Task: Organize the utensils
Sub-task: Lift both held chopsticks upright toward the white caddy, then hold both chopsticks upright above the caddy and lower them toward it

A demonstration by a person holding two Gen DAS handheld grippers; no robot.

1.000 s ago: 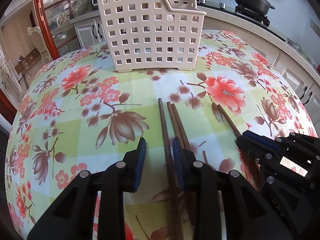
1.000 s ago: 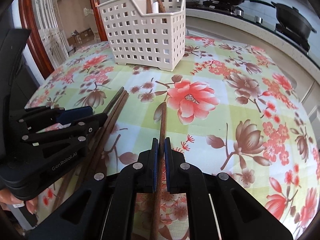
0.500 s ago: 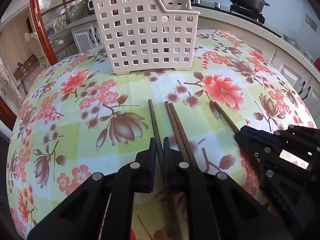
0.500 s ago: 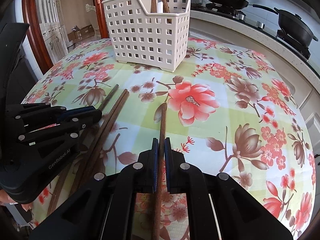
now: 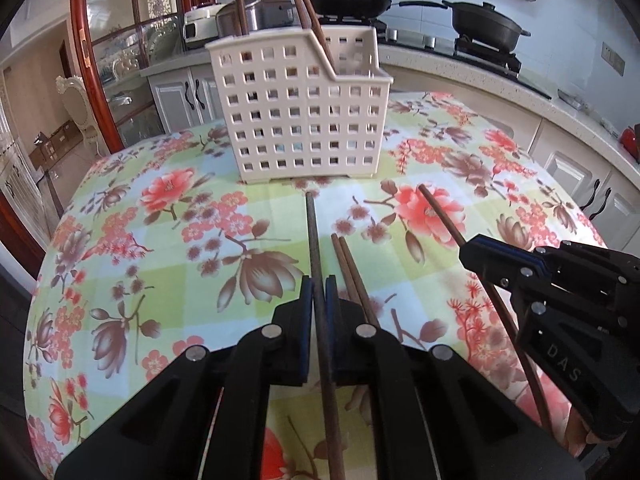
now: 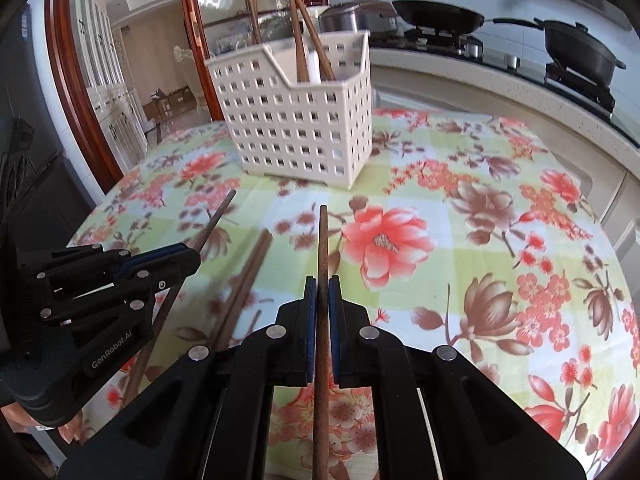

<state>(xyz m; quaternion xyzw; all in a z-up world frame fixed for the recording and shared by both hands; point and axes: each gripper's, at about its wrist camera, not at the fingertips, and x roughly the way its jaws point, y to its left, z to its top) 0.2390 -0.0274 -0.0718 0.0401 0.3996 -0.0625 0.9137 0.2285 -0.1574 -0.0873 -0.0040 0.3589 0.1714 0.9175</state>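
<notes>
Kitchen interior; table with floral cloth [image 5: 168, 280] in the foreground. Left gripper [image 5: 316, 300]: jaws clamped on one dark chopstick [image 5: 314, 240], which runs forward between the blue pads [image 5: 306, 312] with its far end pointing toward the basket. Right gripper [image 6: 322, 300]: jaws likewise clenched on one brown chopstick [image 6: 322, 240], its tip directed toward the basket; seen from the left wrist view, this gripper [image 5: 470, 250] sits to the right with its stick angled across a red flower. Between the two grippers, two loose chopsticks [image 5: 348, 264] lie side by side, touching, on the cloth. Thus four chopsticks are in the near field: two gripped, two resting. Beyond them stands one white perforated basket [image 5: 304, 120] on the cloth, holding at least three upright chopsticks [image 6: 300, 36] that lean against its rim. Behind the table, a counter carries one rice cooker [image 5: 260, 12], one frying pan [image 5: 348, 2] and one lidded black pot [image 5: 486, 26].
</notes>
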